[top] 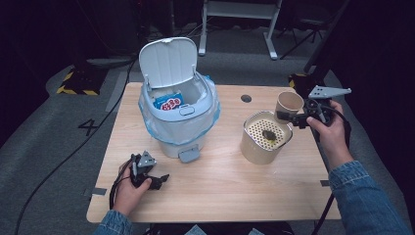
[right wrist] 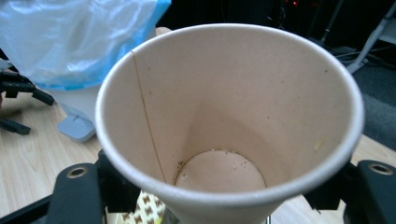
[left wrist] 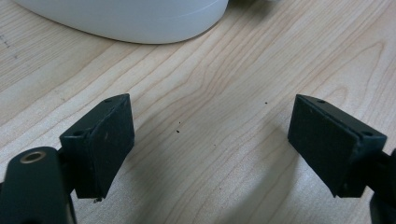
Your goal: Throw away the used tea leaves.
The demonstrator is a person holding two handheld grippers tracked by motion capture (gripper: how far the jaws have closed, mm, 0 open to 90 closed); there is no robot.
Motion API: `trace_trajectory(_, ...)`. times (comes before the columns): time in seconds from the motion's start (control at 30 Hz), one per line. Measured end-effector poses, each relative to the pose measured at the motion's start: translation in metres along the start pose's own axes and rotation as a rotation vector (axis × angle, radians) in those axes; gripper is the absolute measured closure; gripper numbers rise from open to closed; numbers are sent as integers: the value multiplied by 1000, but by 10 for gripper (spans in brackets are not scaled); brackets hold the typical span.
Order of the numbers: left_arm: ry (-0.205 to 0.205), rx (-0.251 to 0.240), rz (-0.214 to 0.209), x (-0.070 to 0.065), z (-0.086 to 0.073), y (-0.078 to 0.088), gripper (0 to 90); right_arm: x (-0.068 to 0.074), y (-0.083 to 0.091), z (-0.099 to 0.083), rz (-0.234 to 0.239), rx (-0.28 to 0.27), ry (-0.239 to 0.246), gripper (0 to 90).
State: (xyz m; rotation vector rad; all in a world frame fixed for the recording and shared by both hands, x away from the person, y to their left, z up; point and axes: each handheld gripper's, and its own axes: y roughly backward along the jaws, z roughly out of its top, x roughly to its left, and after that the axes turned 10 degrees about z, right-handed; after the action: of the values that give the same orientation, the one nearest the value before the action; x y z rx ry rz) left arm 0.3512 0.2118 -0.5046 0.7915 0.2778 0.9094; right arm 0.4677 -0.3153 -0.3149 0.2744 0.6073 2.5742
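Note:
My right gripper (top: 288, 117) is shut on a brown paper cup (top: 288, 104), held above the far right rim of a beige strainer bucket (top: 254, 147). In the right gripper view the paper cup (right wrist: 229, 121) is empty, with a few dark specks at its bottom, and the jaws clasp its sides. A dark lump (top: 268, 135) lies on the bucket's perforated insert. My left gripper (top: 159, 179) rests low on the table at the front left, open; its pads (left wrist: 105, 140) stand wide apart over bare wood with nothing between them.
A white pedal bin (top: 178, 110) with a blue liner stands at the back left, lid up, a blue and white packet (top: 168, 102) inside. Its grey pedal (top: 189, 155) faces me. The wooden table (top: 220, 191) has a round cable hole (top: 246, 98) at the back.

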Motion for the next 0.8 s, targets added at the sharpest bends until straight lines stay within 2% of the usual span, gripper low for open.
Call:
trace_trajectory(0.57, -4, -1, -3, 0, -1, 0, 155, 10, -31, 77, 99, 2, 105, 288)
trace_trajectory(0.8, -15, -2, -7, 1, 0, 0, 153, 20, -49, 105, 132, -8, 119, 286)
